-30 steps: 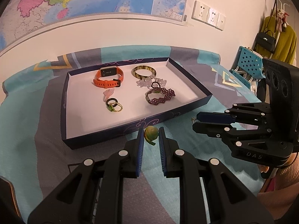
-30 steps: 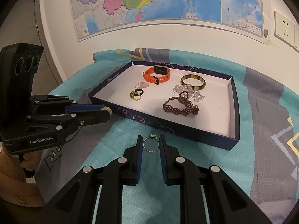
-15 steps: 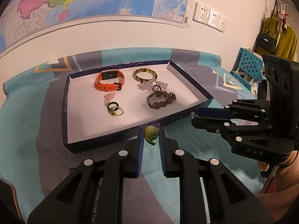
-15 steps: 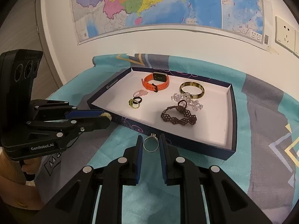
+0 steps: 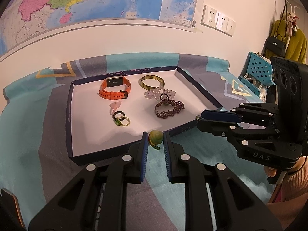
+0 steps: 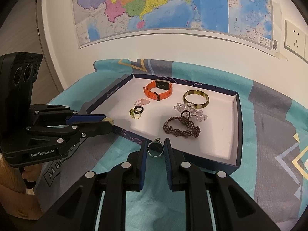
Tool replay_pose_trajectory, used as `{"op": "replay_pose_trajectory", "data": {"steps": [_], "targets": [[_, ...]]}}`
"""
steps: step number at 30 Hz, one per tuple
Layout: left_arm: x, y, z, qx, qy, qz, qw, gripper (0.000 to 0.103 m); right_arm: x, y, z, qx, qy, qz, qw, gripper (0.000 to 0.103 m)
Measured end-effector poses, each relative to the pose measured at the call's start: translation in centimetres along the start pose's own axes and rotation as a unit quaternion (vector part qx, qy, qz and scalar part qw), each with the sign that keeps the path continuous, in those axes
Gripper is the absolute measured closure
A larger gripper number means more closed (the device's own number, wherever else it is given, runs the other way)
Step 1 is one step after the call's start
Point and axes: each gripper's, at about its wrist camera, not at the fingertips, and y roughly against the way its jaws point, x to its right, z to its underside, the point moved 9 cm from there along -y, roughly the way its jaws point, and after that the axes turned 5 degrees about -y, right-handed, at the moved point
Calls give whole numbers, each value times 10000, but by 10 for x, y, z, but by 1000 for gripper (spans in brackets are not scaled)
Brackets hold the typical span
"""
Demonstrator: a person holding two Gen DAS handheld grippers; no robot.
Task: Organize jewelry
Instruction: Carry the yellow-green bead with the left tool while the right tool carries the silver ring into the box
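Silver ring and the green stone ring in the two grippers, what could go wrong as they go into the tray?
The silver ring is pinched only at its rim by the right gripper, so it may twist out. The green stone ring in the left gripper could drop onto the tray's near wall, or land among the small rings.

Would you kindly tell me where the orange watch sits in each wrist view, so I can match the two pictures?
Left wrist view: the orange watch lies in the tray's far left part, left of the amber bangle.
Right wrist view: the orange watch lies near the tray's far wall, left of the amber bangle.
Shared landmark: the dark beaded bracelet, nearer than the bangle.
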Motion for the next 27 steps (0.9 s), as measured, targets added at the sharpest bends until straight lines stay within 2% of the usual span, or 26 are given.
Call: {"op": "replay_pose_trajectory", "data": {"steps": [27], "targets": [[-15,-15,-9,-49,118,-81,9999,87,8,-20,-15,-9,60,84,9999,87]]}}
